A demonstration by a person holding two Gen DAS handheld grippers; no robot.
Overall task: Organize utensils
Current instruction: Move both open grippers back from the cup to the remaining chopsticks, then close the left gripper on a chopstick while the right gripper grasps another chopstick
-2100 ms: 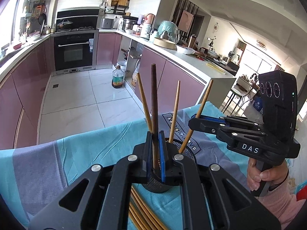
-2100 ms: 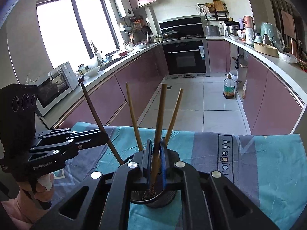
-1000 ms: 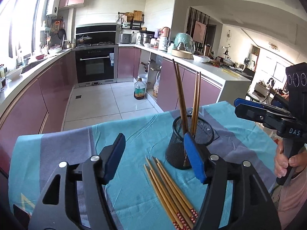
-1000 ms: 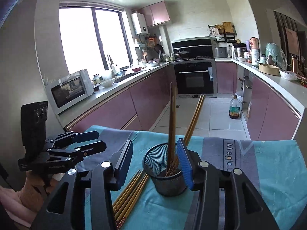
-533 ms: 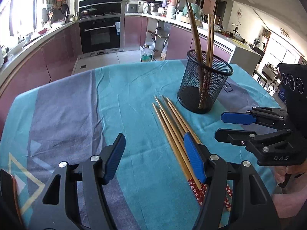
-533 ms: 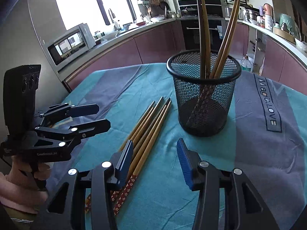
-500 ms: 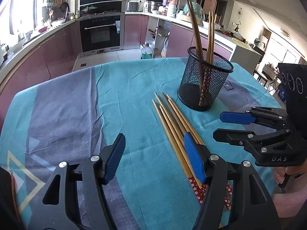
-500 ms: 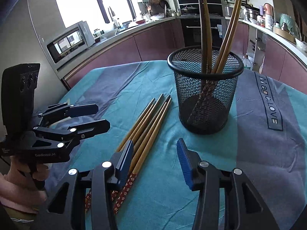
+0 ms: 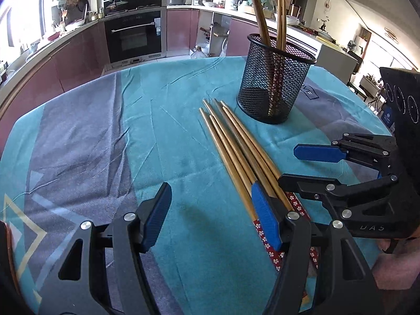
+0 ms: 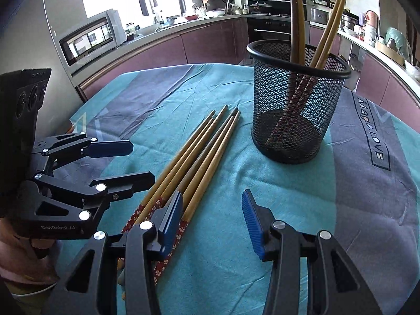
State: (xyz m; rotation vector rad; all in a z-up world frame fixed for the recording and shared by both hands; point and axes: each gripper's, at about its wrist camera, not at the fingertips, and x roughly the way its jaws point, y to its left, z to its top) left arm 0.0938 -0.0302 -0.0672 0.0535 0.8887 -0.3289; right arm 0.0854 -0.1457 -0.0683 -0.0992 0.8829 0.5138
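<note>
1. The loose chopsticks lie in a tight bundle on the counter, which wears a teal and grey cloth; their thin tips point toward the black mesh holder and their red flowered ends point toward the cameras.
2. The mesh holder stands upright just past the bundle's tips, apart from it. A few chopsticks stand in it, leaning against its rim.
3. Around the counter is a kitchen: a built-in oven, mauve cabinets, a microwave on a worktop and a bright window.
4. The left gripper has its fingers spread wide with nothing between them. Its right finger sits over the flowered ends of the bundle; the left finger is over bare cloth.
5. The right gripper has its fingers moderately apart, also empty. Its left finger overlaps the bundle's flowered ends; the other is over bare cloth, nearer the holder.
6. Each gripper shows in the other's view, on either side of the bundle's near ends, held by a hand in a pink sleeve.
</note>
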